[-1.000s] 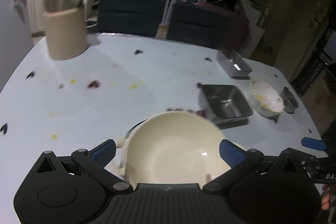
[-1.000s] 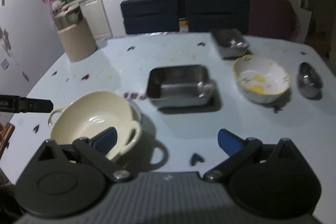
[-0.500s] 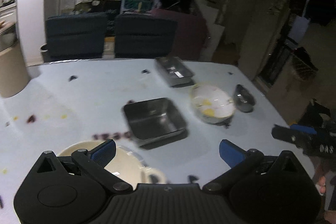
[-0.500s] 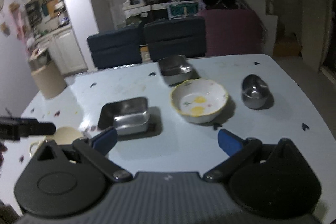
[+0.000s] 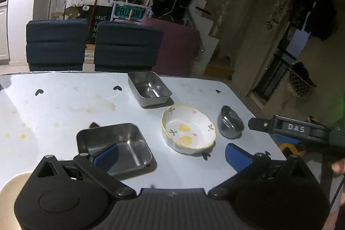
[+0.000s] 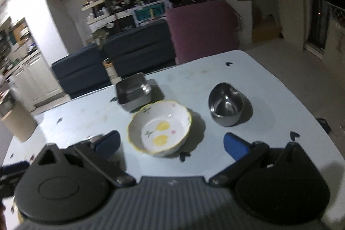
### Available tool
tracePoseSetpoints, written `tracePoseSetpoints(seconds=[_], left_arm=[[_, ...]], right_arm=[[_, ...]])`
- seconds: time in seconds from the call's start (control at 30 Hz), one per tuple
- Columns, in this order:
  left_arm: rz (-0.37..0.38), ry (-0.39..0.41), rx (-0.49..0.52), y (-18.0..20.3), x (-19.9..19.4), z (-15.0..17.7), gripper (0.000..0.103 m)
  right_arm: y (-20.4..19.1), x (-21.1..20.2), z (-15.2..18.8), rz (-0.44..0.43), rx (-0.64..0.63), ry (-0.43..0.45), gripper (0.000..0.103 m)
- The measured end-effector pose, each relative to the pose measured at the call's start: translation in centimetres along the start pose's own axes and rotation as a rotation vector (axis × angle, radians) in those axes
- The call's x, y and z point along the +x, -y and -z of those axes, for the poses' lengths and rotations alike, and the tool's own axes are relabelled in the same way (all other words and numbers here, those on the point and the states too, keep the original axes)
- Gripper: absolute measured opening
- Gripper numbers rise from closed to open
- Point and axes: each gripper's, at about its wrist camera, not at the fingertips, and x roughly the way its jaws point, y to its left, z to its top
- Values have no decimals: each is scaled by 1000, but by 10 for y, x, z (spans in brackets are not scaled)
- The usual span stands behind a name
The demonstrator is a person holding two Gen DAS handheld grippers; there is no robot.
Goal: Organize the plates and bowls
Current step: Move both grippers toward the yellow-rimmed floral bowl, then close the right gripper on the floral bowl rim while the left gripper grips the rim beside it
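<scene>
A white floral bowl (image 5: 188, 130) (image 6: 160, 128) with a yellow rim sits mid-table. Beside it on the right stands a small round steel bowl (image 5: 229, 122) (image 6: 225, 103). A square steel tray (image 5: 114, 144) lies near my left gripper (image 5: 171, 154), which is open and empty, its left pad over the tray. A second steel tray (image 5: 148, 87) (image 6: 133, 93) rests farther back. A cream bowl (image 5: 9, 191) peeks in at the lower left edge. My right gripper (image 6: 171, 144) is open and empty, hovering just short of the floral bowl. It also shows in the left wrist view as a black body (image 5: 301, 130).
The pale table (image 5: 54, 109) has stains and dark heart marks. Two dark blue chairs (image 5: 92, 46) and a maroon one (image 5: 176, 51) line the far edge. A tan canister (image 6: 17, 120) stands at the far left. The table's right edge (image 6: 312, 118) drops to the floor.
Both grippers swung to the right and forward. The cream bowl slid from between the left fingers to the lower left edge. The floral bowl now lies ahead of the right gripper.
</scene>
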Motion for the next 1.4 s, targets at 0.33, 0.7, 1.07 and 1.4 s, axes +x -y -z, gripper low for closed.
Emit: tracePoseSetpoints(seconds=[0.33, 0.7, 1.07, 1.4], left_arm=[[-123, 22, -29, -14, 73, -20, 103], [-258, -57, 127, 6, 139, -23, 103], [2, -100, 37, -9, 135, -23, 100], [62, -277, 75, 16, 148, -11, 51]], right_arm=[[-8, 70, -1, -1, -90, -2, 103], [-2, 134, -2, 51, 1, -138, 49], [-4, 158, 16, 25, -15, -277, 31], [5, 126, 46, 68, -195, -433, 23]])
